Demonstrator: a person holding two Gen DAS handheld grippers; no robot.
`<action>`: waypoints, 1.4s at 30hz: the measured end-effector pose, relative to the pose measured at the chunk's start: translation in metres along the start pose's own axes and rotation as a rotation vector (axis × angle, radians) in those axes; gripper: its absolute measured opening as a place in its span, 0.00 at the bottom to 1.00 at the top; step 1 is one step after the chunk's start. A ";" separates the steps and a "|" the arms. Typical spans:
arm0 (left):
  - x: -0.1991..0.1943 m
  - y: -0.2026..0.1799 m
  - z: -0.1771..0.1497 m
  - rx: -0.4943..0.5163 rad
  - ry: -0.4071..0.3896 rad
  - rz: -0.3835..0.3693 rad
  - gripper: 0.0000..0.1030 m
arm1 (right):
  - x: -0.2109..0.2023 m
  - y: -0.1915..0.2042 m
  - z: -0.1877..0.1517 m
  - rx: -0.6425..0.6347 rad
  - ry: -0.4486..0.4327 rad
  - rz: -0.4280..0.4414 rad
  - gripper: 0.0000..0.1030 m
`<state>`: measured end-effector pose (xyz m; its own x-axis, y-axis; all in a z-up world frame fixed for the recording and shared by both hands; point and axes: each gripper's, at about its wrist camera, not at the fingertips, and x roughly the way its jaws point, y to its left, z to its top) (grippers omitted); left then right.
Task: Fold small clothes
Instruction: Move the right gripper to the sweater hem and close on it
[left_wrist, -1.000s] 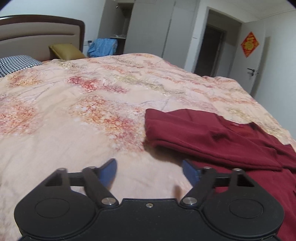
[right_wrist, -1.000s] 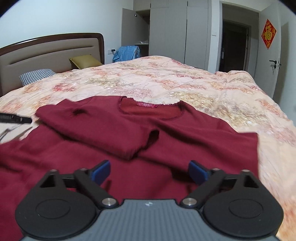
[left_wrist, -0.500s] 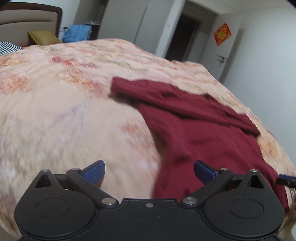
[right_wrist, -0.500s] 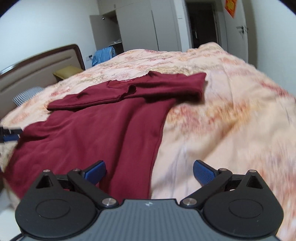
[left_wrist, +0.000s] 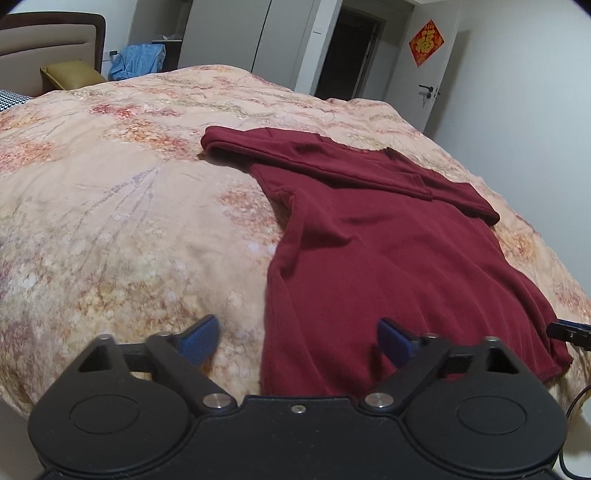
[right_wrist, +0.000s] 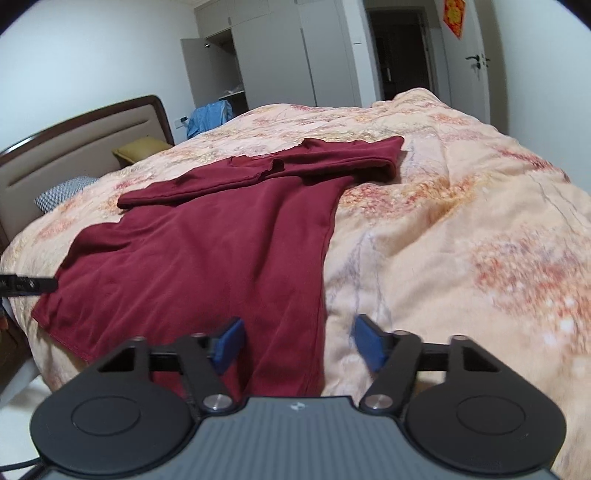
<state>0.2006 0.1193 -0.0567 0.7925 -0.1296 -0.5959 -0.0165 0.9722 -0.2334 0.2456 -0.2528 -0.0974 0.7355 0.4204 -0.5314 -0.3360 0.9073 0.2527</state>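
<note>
A dark red shirt (left_wrist: 376, 251) lies flat on the floral bedspread (left_wrist: 122, 229), both sleeves folded across its chest. My left gripper (left_wrist: 297, 336) hovers low over the shirt's near hem; its jaws are closing, with the shirt's left side edge running between the blue pads (left_wrist: 201, 338), which do not press on the cloth. In the right wrist view the same shirt (right_wrist: 207, 254) fills the left half. My right gripper (right_wrist: 300, 342) sits at the hem's other corner, jaws closing, the shirt's right side edge between them and unpinched. Each gripper's tip shows in the other's view.
The bed's near edge drops off just under both grippers. A padded headboard (right_wrist: 81, 151), a checked pillow (right_wrist: 62, 190) and an olive pillow (right_wrist: 138, 149) are at the far end. A blue garment (left_wrist: 138, 61), wardrobe doors (left_wrist: 221, 35) and an open doorway (left_wrist: 347, 48) lie beyond.
Both grippers have drawn back from the shirt's sleeves to its near hem at the bed's edge. The right jaws have narrowed markedly, the left ones slightly.
</note>
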 end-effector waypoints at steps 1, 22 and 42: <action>-0.001 -0.001 -0.001 -0.003 0.002 -0.005 0.73 | -0.002 -0.001 -0.001 0.016 0.005 0.010 0.54; -0.064 -0.009 -0.009 -0.189 0.040 0.011 0.05 | -0.065 0.002 0.004 -0.040 -0.079 0.020 0.06; -0.062 -0.039 -0.009 0.003 -0.061 0.124 0.99 | -0.035 0.065 -0.015 -0.536 -0.048 0.067 0.81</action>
<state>0.1465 0.0878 -0.0172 0.8203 0.0037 -0.5720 -0.1149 0.9807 -0.1584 0.1888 -0.2085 -0.0745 0.7241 0.4880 -0.4873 -0.6267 0.7606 -0.1695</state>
